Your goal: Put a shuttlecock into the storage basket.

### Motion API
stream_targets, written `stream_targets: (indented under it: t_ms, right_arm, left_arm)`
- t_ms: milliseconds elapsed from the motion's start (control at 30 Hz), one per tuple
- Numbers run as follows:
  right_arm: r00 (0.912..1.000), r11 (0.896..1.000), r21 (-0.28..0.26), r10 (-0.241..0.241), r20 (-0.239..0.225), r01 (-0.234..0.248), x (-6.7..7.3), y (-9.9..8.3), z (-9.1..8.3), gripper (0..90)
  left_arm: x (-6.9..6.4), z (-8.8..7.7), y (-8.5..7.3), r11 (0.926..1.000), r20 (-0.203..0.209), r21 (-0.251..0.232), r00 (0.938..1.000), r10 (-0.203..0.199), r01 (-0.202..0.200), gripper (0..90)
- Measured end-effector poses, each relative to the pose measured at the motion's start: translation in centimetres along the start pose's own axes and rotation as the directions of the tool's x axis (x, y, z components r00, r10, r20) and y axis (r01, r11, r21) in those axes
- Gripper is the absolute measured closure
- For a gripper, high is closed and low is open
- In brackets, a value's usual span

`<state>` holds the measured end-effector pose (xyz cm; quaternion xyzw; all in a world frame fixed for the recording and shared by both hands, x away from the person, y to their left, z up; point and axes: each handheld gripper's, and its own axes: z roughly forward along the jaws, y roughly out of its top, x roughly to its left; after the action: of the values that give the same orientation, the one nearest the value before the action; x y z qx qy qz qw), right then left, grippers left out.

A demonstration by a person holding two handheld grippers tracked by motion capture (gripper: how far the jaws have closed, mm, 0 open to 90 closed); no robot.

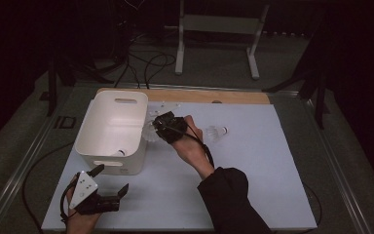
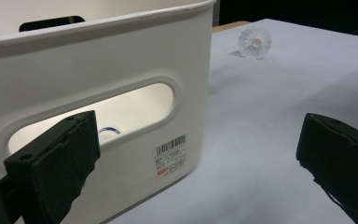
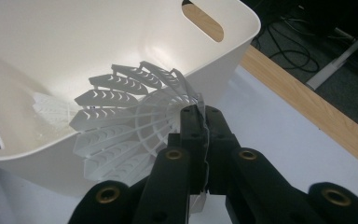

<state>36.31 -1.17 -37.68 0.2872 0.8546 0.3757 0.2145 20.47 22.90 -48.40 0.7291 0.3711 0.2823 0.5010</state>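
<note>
A white plastic shuttlecock (image 3: 121, 126) hangs at the right rim of the white bin (image 3: 121, 42), its skirt edge pinched in my right gripper (image 3: 201, 116), which is shut on it. From above, that gripper (image 1: 158, 127) and its shuttlecock (image 1: 151, 132) sit just right of the bin (image 1: 112, 163). Another shuttlecock (image 3: 51, 109) lies inside the bin. My left gripper (image 1: 113, 178) stands open near the table's front left, in front of the bin's near wall (image 2: 121, 60), with nothing between its jaws. Through the handle slot a shuttlecock (image 2: 108, 133) shows inside.
One loose shuttlecock (image 1: 216, 131) lies on the pale blue mat (image 1: 253, 185) right of my right hand. More lie behind the bin's right corner (image 1: 163, 105). A wooden strip (image 1: 224, 96) runs along the table's far edge. A metal stand (image 1: 214, 29) is on the floor beyond.
</note>
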Motion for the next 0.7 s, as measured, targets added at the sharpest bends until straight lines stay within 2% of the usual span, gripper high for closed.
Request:
stream_targets:
  t_ms: [700]
  right_arm:
    - [1.0,1.0,-0.016,0.004,0.001,-0.004,0.0,0.65,-0.38,88.7]
  left_arm:
    - [0.01,-0.04,0.01,1.0,0.0,0.0,1.0,0.0,0.0,0.2]
